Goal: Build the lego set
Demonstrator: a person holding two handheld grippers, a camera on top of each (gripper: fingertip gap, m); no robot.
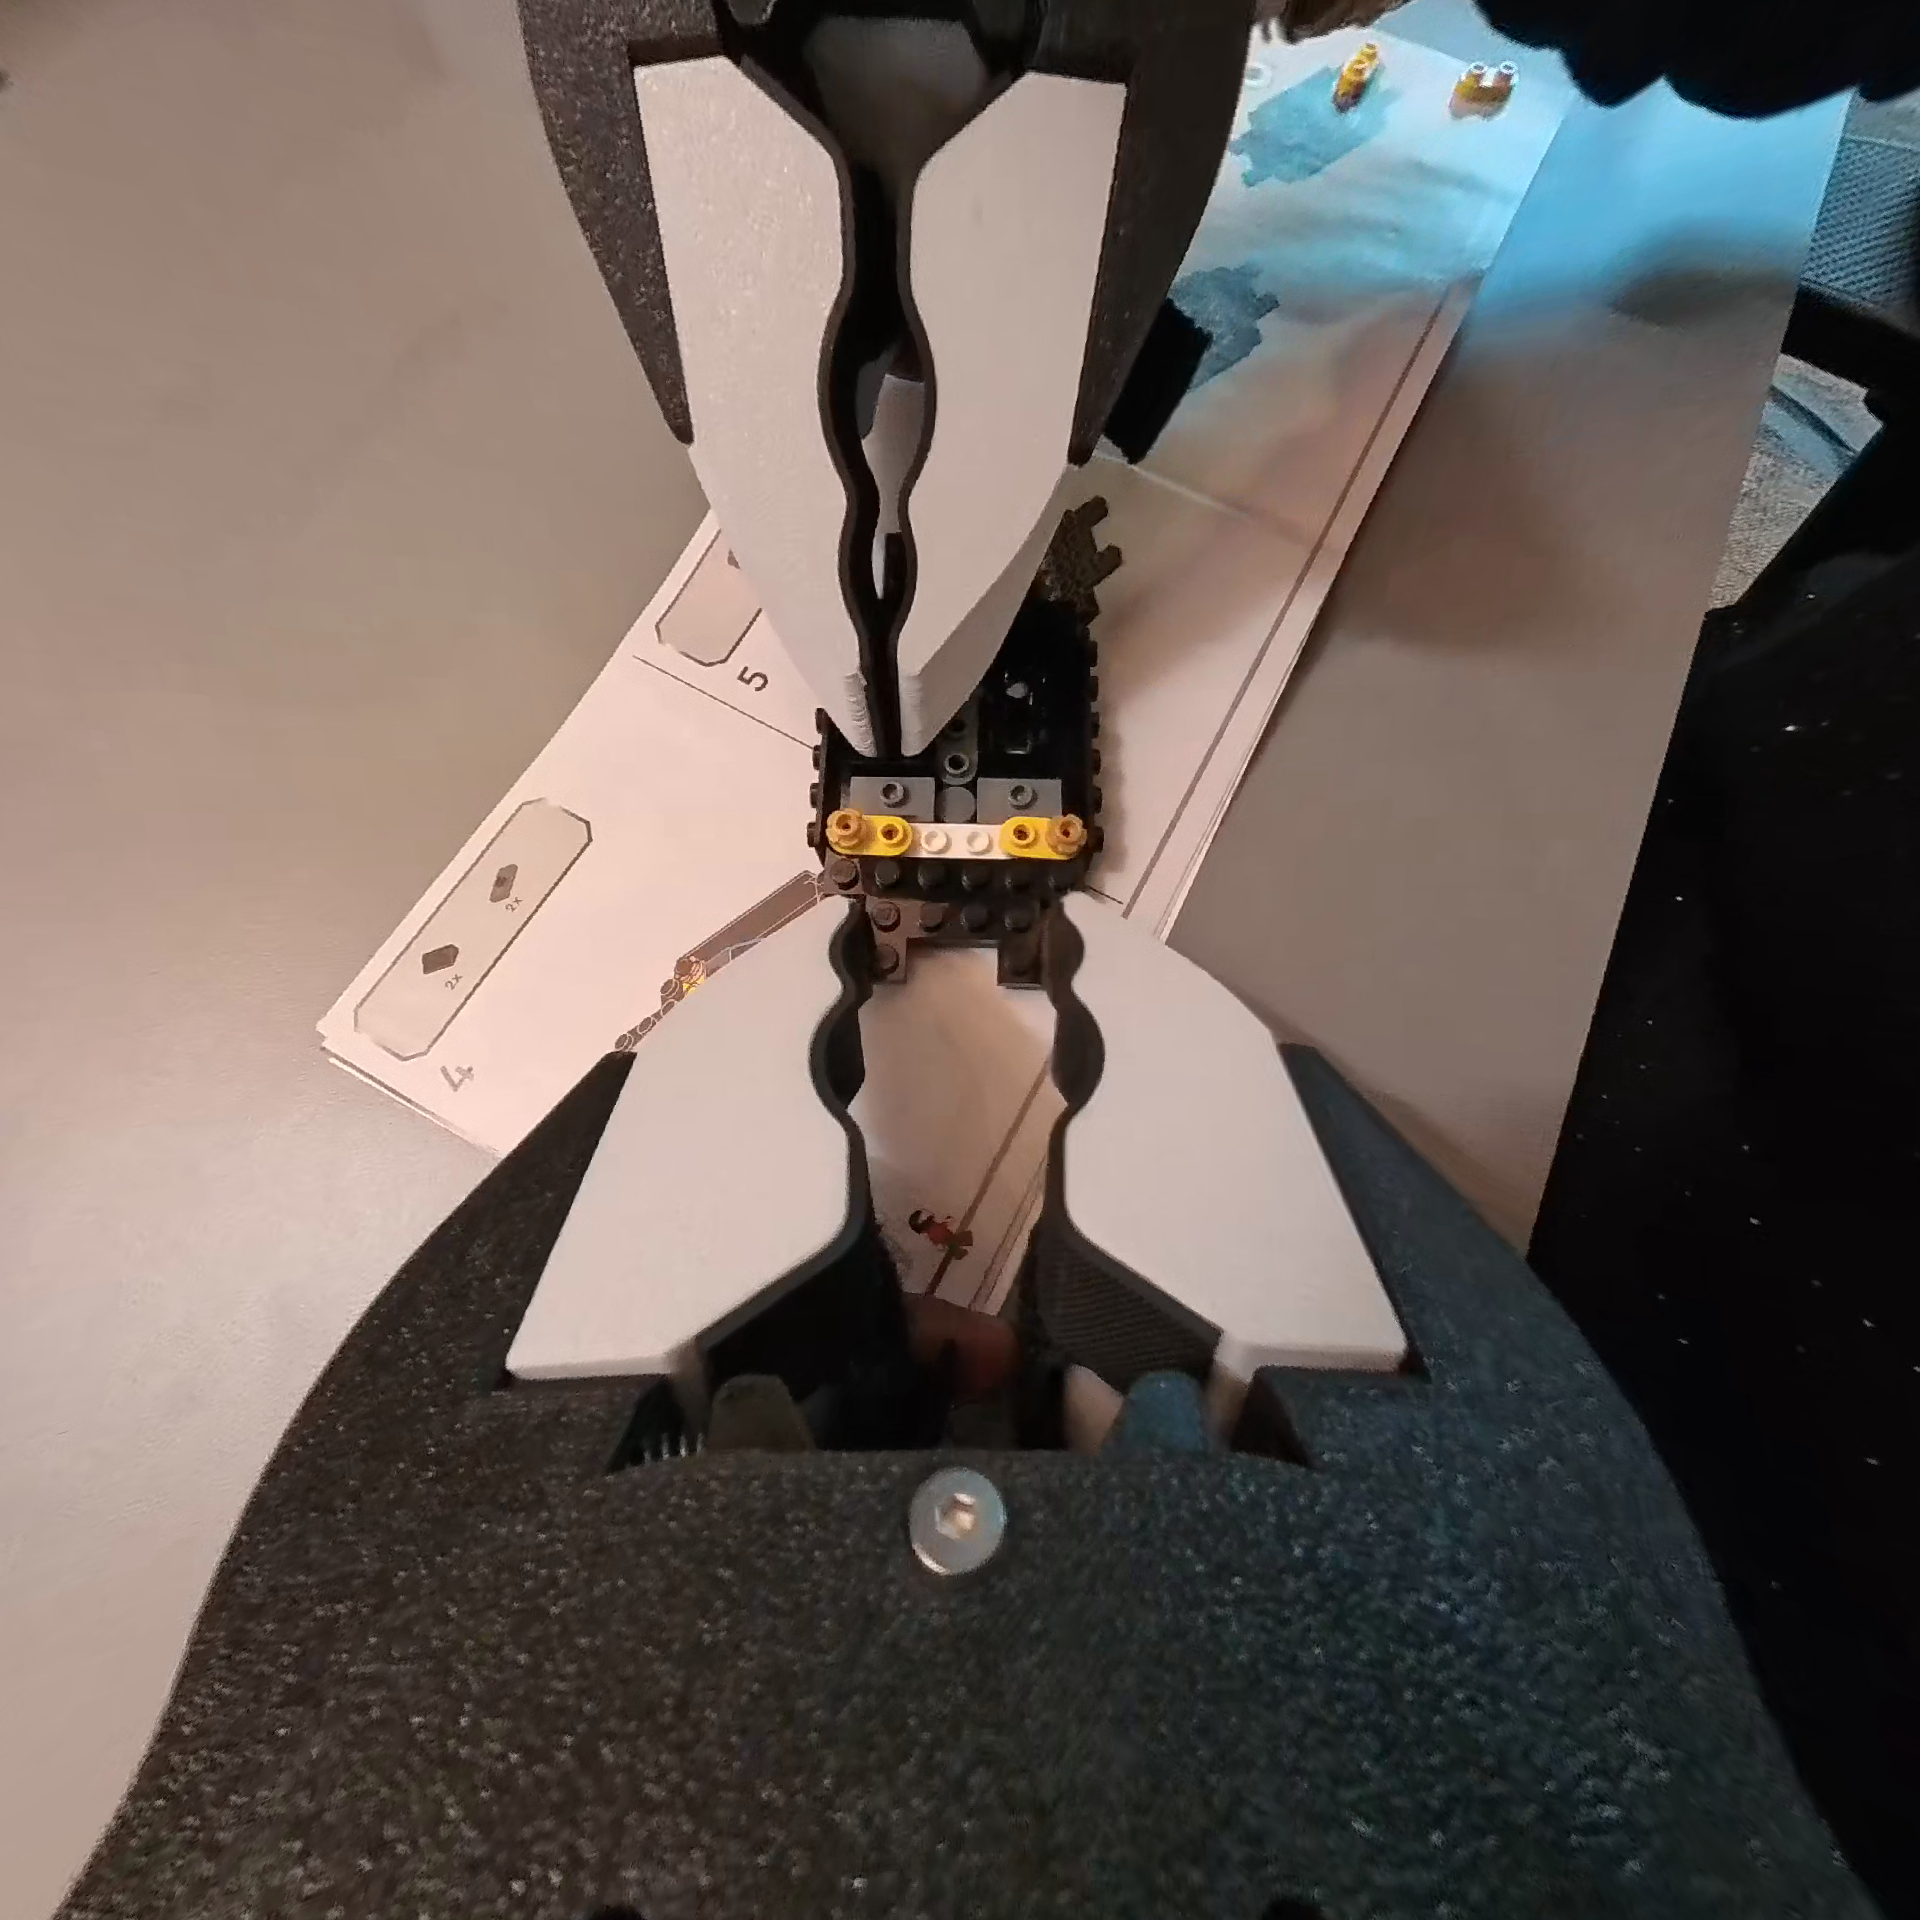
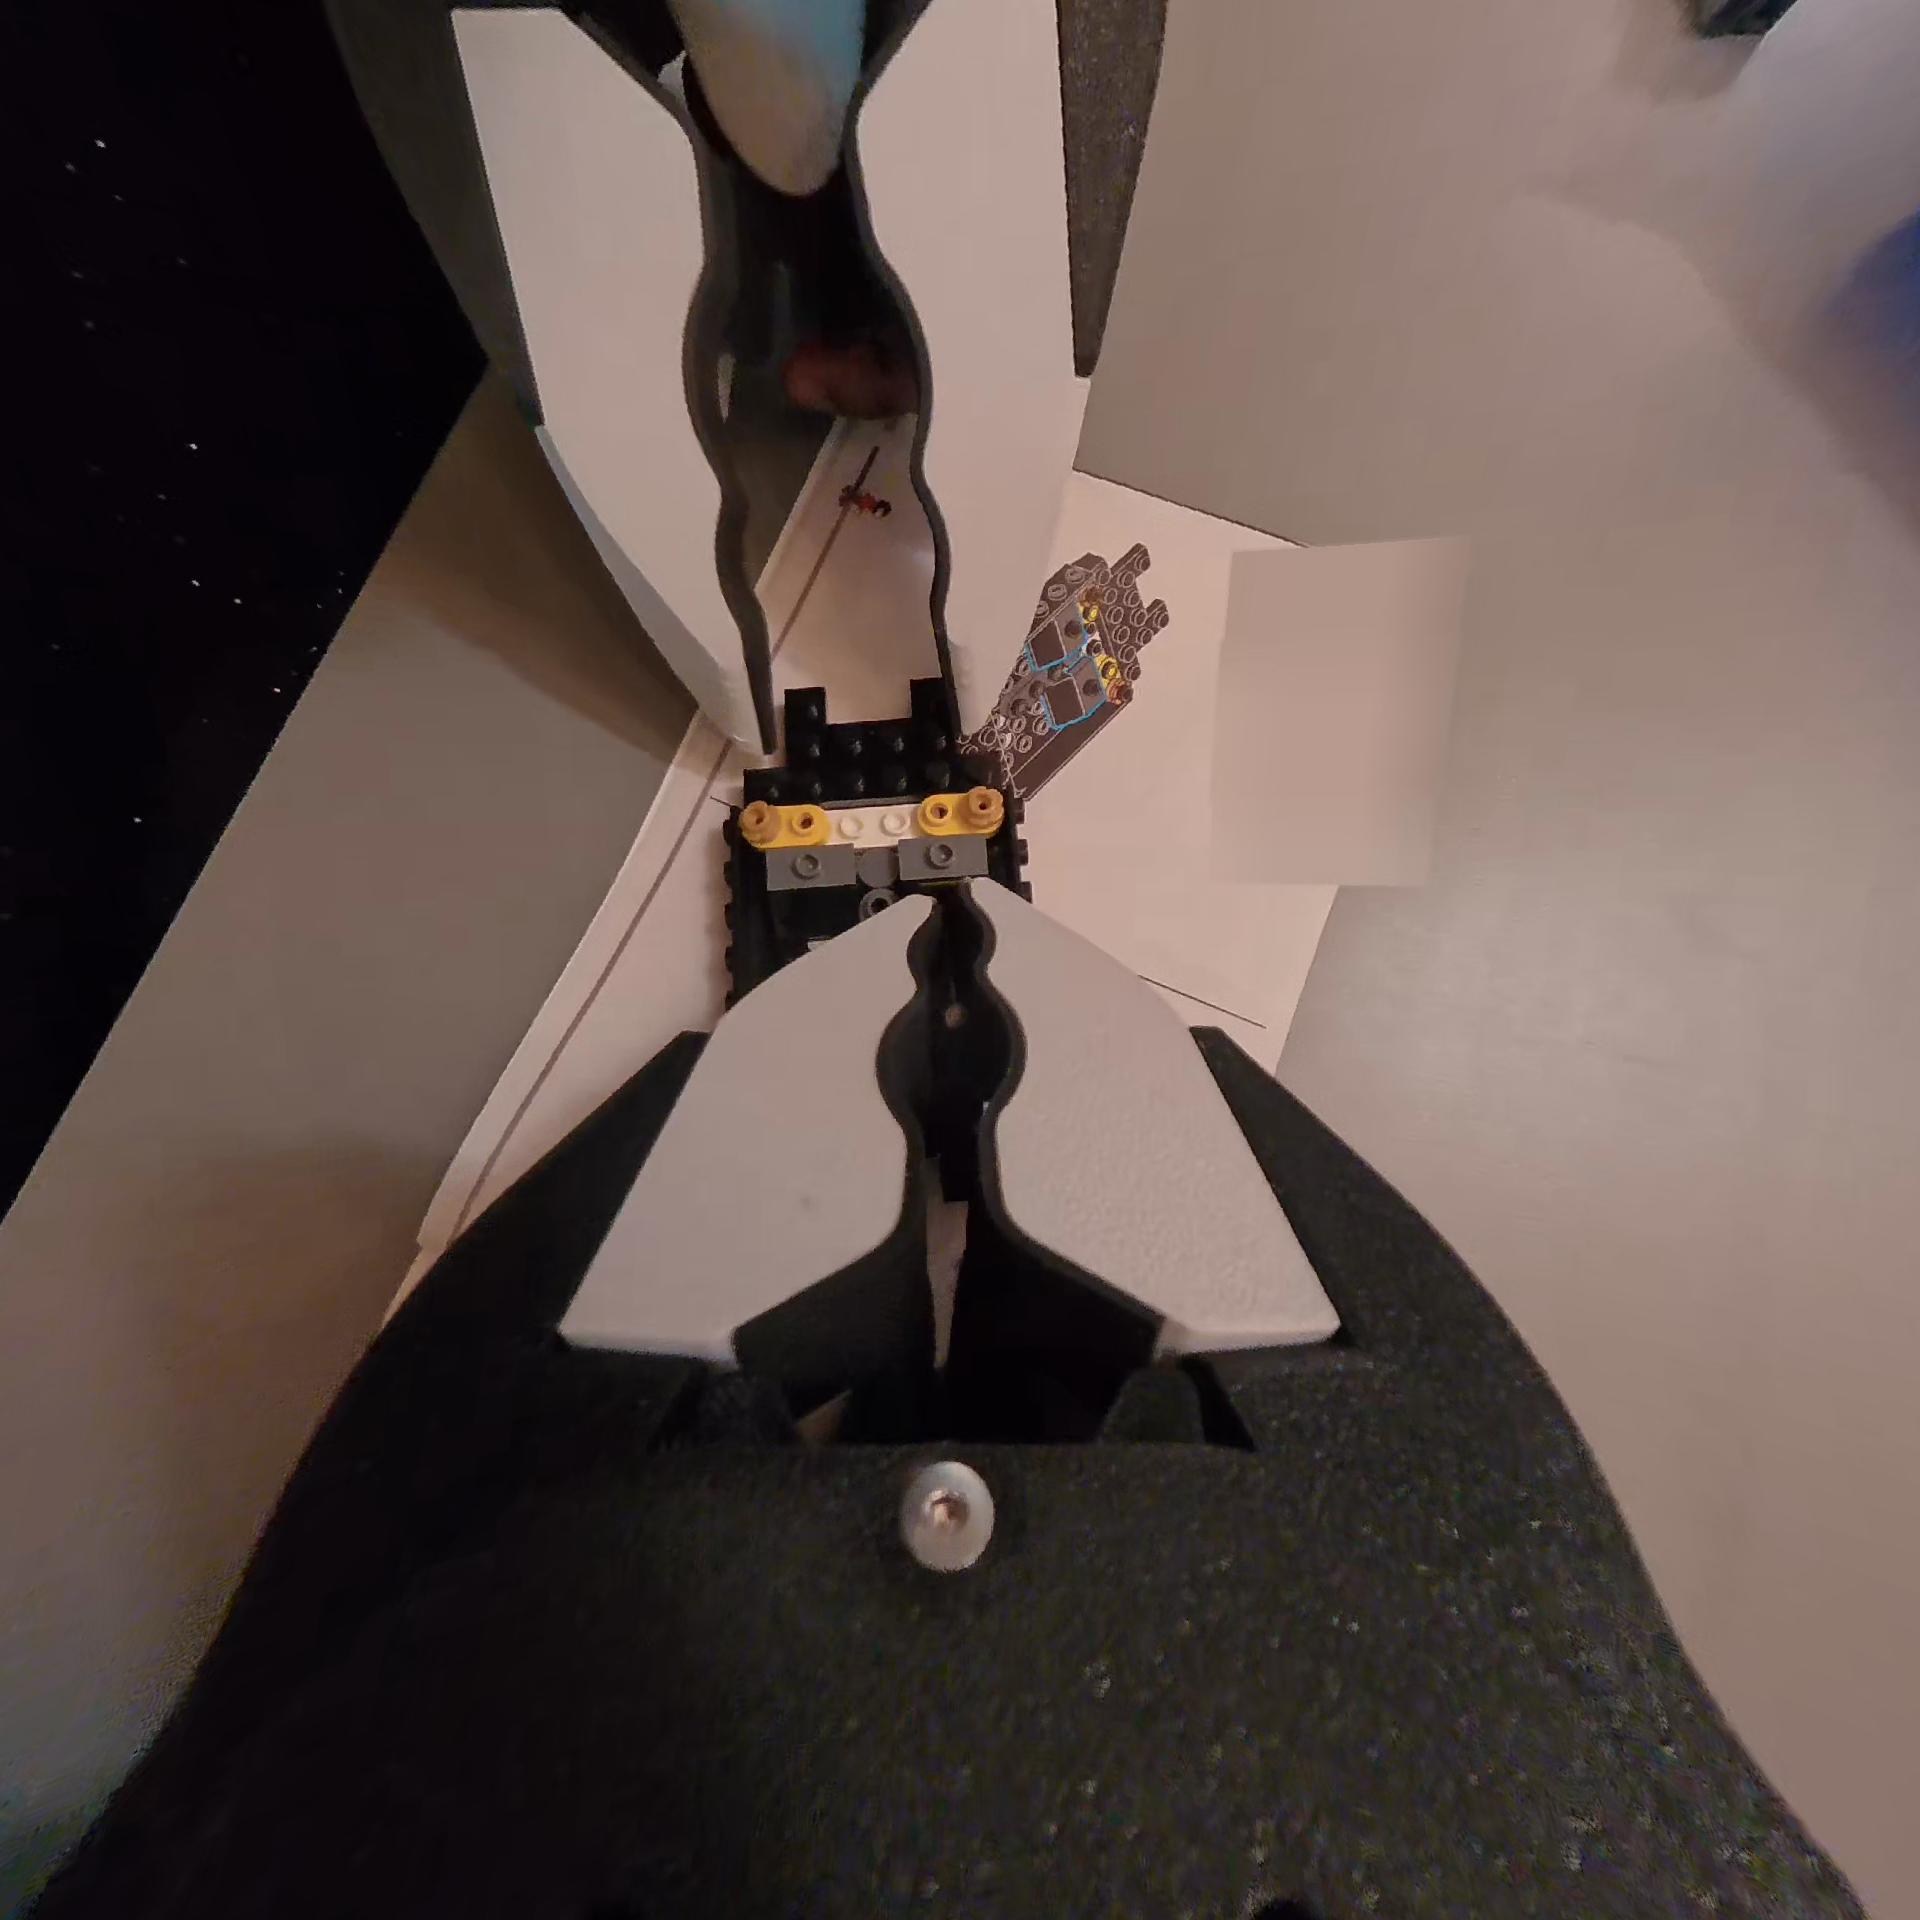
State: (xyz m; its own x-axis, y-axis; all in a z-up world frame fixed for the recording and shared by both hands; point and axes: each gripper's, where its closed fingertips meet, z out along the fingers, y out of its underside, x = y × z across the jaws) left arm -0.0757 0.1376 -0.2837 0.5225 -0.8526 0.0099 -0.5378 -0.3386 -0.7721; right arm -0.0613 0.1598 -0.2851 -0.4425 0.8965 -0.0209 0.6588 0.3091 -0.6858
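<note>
Left gripper [image 1: 954,951] clamps the black studded lego build [image 1: 956,894] at frame centre, over a white instruction booklet [image 1: 582,935]. Right gripper [image 2: 951,899] is pinched closed, tips on the build's grey tile [image 2: 940,857].

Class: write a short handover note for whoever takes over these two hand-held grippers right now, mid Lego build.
Left gripper: fingers apart, clamped on either side of the black Lego assembly at its near end, steadying it on the instruction sheet.
Right gripper: jaws nearly shut, tips down on the assembly beside the two grey tiles; whether it pinches a piece cannot be seen.
Done: black base, yellow and white row, grey tiles seated.
Left: more building; two small yellow pieces wait at the sheet's far end.
</note>
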